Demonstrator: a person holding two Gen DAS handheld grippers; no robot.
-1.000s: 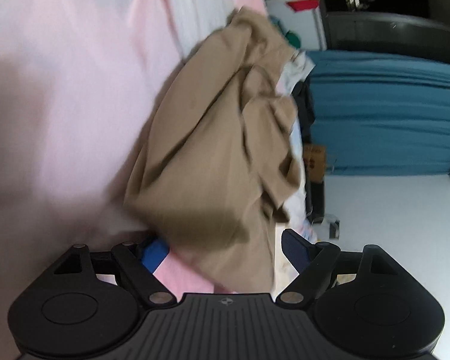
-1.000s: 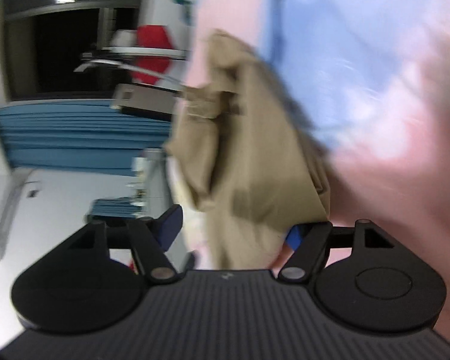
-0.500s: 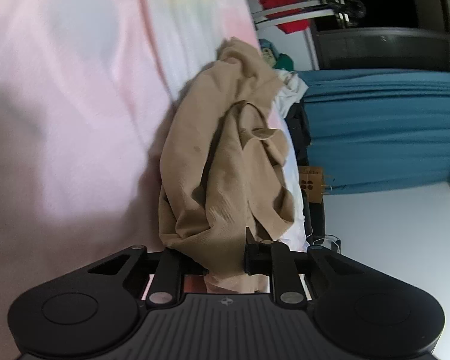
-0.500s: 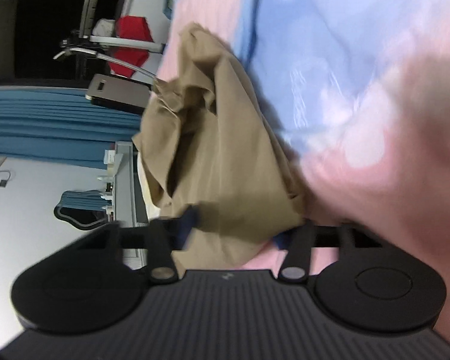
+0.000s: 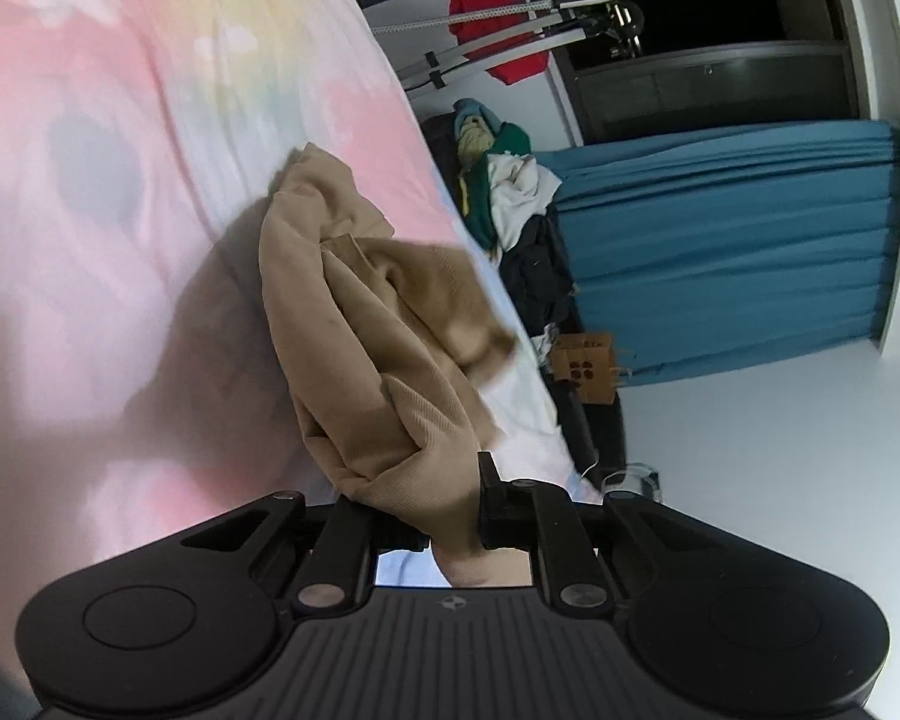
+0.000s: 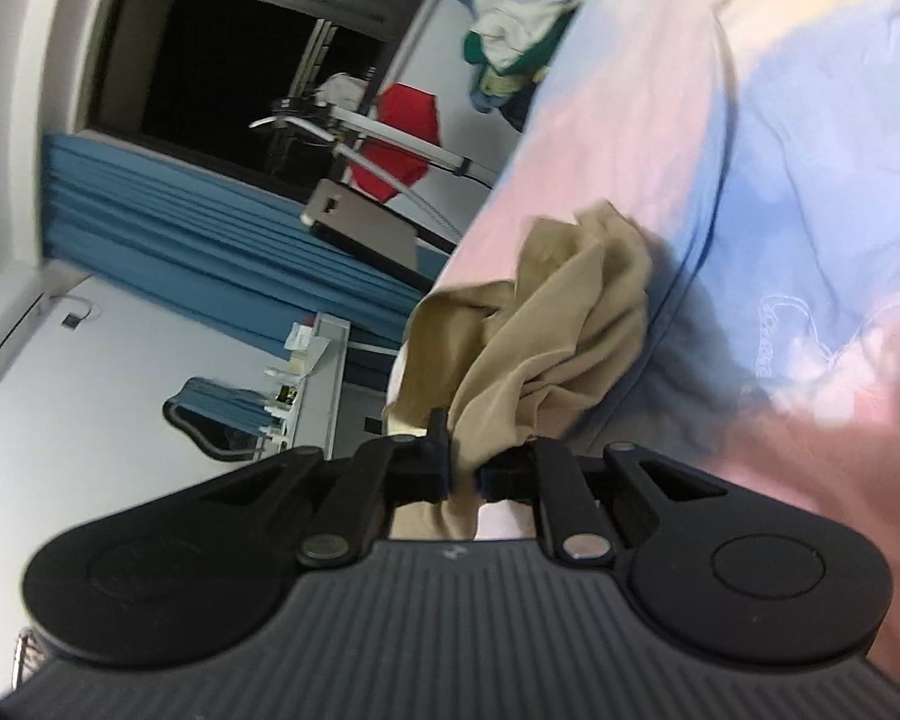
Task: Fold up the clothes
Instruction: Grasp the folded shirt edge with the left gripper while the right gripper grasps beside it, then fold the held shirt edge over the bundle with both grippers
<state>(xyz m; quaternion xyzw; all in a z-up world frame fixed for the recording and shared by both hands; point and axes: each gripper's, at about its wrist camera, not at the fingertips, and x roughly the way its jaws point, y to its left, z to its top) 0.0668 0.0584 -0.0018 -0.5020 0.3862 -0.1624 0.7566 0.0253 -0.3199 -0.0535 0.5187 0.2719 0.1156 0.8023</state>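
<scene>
The left gripper (image 5: 453, 525) has just been closing, and its fingers now pinch a bunched edge of the tan garment (image 5: 366, 360). The right gripper (image 6: 465, 471) has likewise just been closing, and it clamps another fold of the same cloth. The garment hangs crumpled from both grips, trailing toward 12 o'clock in each wrist view, over the bed's pink, blue and pale yellow sheet (image 5: 120, 210). At about 2 o'clock in the left view a pile of clothes (image 5: 504, 180) sits beside a teal curtain (image 5: 720, 240).
</scene>
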